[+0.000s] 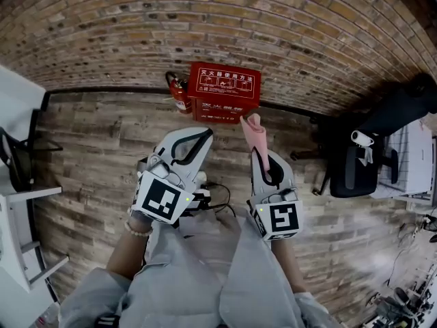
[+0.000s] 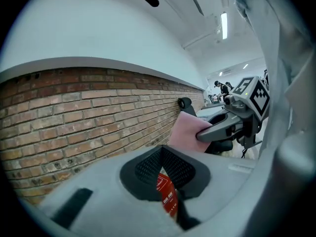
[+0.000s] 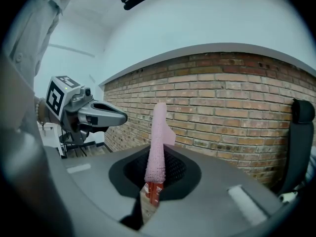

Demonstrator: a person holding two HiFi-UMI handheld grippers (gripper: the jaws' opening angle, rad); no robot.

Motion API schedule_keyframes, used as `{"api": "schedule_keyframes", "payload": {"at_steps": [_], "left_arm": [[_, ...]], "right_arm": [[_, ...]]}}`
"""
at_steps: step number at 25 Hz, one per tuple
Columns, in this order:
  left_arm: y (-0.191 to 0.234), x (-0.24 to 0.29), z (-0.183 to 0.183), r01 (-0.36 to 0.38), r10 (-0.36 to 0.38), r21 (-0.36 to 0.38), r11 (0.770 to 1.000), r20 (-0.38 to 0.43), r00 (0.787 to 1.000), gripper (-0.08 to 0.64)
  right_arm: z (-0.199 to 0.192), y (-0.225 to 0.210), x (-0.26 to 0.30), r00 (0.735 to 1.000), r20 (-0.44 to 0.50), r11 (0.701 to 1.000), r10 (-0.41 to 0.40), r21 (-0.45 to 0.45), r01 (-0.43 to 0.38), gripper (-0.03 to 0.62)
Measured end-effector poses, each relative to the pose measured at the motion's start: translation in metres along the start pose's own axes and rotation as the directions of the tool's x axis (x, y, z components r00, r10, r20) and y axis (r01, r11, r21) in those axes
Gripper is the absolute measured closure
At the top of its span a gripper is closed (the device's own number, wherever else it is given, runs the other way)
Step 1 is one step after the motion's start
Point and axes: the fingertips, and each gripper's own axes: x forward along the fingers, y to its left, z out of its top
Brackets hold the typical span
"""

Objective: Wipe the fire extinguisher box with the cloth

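At the foot of the brick wall (image 1: 273,33) stands the red fire extinguisher box (image 1: 224,91), an extinguisher (image 1: 179,93) just beside it and a black chair (image 1: 358,162) well apart, while the right claw (image 1: 263,153) pinches the pink cloth (image 1: 252,127) upright and the left claw (image 1: 203,134) is closed, empty.

Red box (image 1: 224,91) against wall (image 1: 273,19), pink cloth (image 1: 254,132) upright

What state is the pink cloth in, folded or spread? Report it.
Folded: the pink cloth stands as a narrow upright strip clamped in the right gripper, not laid out flat.
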Motion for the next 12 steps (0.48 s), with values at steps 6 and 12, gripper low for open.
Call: {"api": "schedule_keyframes", "payload": {"at_steps": [6,12], "left_arm": [[0.029,0.019,-0.015,0.038,-0.038,-0.031,0.999,-0.001,0.999,0.561],[0.043,0.025,-0.026,0.036,-0.036,-0.054,0.998,-0.009,0.999,0.562]], "right_arm": [[-0.004,-0.009,0.027,0.999,-0.037,0.999,-0.026,0.030,0.027,0.574],[-0.007,-0.011,0.041,0.997,-0.066,0.999,-0.034,0.039,0.037,0.574]]}}
